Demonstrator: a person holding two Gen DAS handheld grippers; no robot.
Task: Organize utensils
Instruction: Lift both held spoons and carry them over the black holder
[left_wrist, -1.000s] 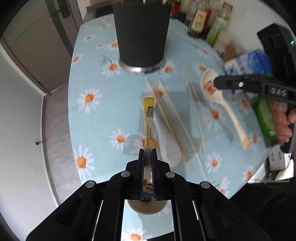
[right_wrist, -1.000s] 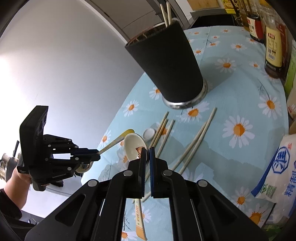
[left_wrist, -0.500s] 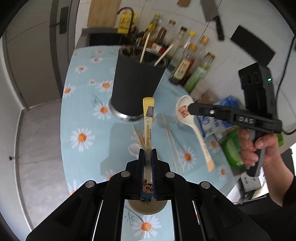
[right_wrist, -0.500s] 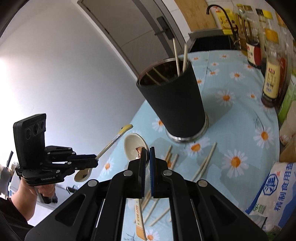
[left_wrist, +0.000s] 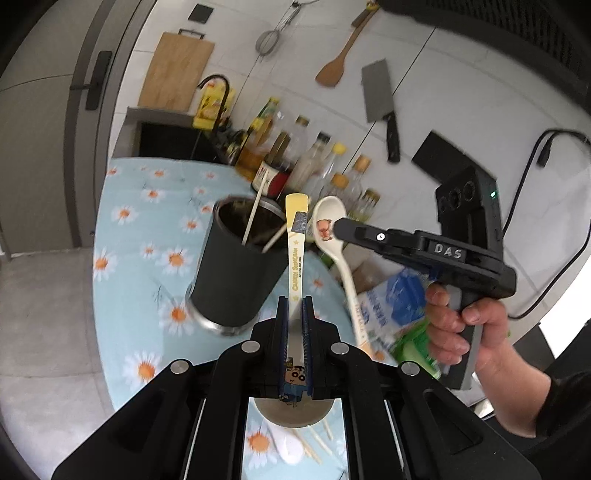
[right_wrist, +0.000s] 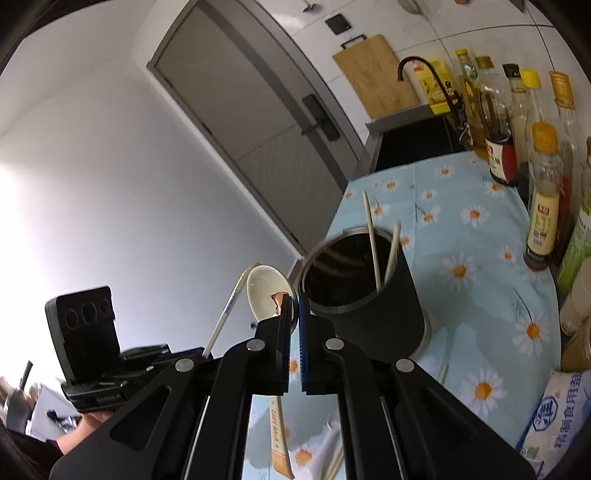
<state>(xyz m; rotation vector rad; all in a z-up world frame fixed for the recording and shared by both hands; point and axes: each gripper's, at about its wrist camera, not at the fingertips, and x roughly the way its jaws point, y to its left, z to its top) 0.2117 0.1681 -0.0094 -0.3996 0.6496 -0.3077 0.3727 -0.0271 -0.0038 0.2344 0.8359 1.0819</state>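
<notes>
Currently carrying two spoons at once, both lifted clear of the bench (left_wrist: 125, 258). Grips the yellow-handled spoon (left_wrist: 295, 251) in the left tongs (left_wrist: 294, 306), clenched on the stem just ahead of the bowl. Leaves the long handle free that way, sticking forward with its tip near the rim of the black holder (left_wrist: 229, 280). Probably meant to go in handle-first.

Pinches the white ceramic spoon (right_wrist: 264, 291) in the right tongs (right_wrist: 294, 306), closed on the edge of the bowl. Lets the handle hang down below the tongs, close beside the holder's wall, seemingly for a straight drop into the opening. Keeps both spoons near the mouth but not yet over it, and just apart from each other, likely to avoid a clash.

Shows a few chopsticks (right_wrist: 371, 243) already leaning inside the holder, so expect some crowding on entry. Needs each handle raised above the rim and aimed at the empty side before letting go. Still leaves loose chopsticks (left_wrist: 314, 443) and a small white spoon (left_wrist: 288, 448) down on the bench, under the left tongs. Puts the job roughly midway, by this reckoning.
</notes>
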